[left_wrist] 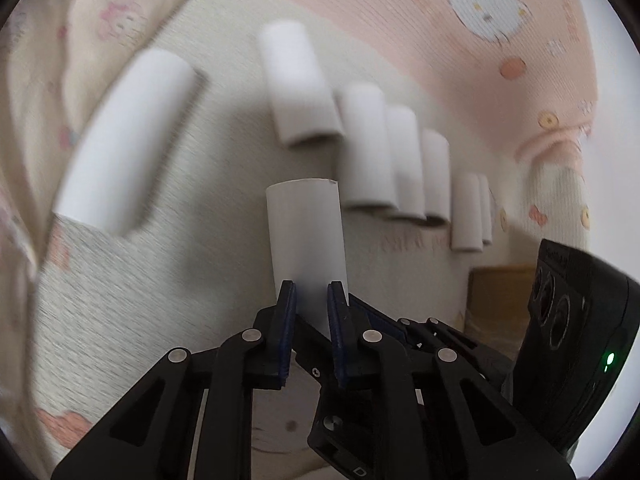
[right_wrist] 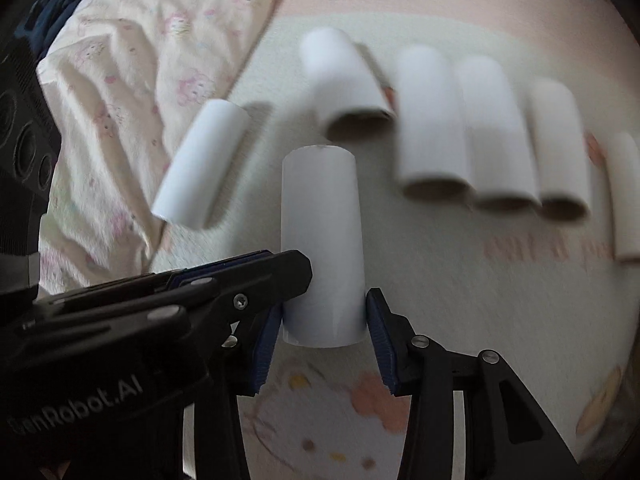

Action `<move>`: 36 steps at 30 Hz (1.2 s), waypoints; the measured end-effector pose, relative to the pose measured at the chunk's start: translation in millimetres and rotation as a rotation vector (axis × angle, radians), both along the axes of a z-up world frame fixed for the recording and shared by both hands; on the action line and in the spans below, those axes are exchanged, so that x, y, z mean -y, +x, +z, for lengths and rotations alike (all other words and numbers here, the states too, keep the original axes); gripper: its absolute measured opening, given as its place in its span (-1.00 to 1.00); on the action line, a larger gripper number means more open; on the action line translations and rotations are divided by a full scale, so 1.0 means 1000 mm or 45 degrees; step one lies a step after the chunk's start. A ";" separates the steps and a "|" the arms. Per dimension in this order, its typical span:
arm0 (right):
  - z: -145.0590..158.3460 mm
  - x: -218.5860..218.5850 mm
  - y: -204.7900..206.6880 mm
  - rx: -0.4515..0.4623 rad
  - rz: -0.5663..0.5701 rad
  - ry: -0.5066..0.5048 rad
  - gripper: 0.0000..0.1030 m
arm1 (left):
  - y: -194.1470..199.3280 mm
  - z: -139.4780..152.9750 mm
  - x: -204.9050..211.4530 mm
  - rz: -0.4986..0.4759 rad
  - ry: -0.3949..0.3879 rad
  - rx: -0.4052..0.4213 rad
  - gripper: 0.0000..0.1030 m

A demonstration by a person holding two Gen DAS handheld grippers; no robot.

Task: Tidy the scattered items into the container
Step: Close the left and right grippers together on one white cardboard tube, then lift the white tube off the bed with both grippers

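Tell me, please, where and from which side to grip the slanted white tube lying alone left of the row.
Judging from its pose, grip the lone tube across its round middle, coming from above with fingers on its two long sides. It lies flat on the blanket, slanted and apart from the row of tubes, so both sides are free.

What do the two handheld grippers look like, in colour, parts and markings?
Both the left gripper and the right gripper have matte black linkage arms with silver round rivets and dark blue ribbed pads. One black housing carries grey lettering, another a small green light.
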State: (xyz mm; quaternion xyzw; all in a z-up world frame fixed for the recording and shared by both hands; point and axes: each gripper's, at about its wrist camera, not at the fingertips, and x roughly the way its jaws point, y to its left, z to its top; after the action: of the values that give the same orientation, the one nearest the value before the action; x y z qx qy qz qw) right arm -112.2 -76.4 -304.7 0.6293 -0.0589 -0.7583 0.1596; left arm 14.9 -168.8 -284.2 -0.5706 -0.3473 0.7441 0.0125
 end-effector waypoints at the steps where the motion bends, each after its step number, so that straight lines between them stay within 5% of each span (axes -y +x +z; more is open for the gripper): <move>1: 0.000 -0.005 0.004 0.010 -0.016 0.001 -0.21 | 0.000 0.000 -0.007 -0.021 -0.005 -0.005 -0.65; 17: 0.002 -0.082 0.055 0.129 -0.287 -0.019 -0.22 | -0.013 0.002 -0.091 -0.261 -0.015 -0.011 -0.65; 22: -0.001 -0.084 0.049 0.121 -0.285 -0.040 -0.21 | -0.016 -0.003 -0.085 -0.213 0.013 0.036 -0.33; 36: -0.012 -0.073 0.026 0.104 -0.262 -0.103 -0.12 | -0.033 -0.008 -0.065 -0.161 0.067 0.014 -0.30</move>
State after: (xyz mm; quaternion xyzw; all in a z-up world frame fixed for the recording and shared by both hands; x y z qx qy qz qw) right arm -86.5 -3.3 -316.8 0.6434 -0.1605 -0.7413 0.1036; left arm -18.0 -103.7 -291.8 -0.5949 -0.3300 0.7293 0.0727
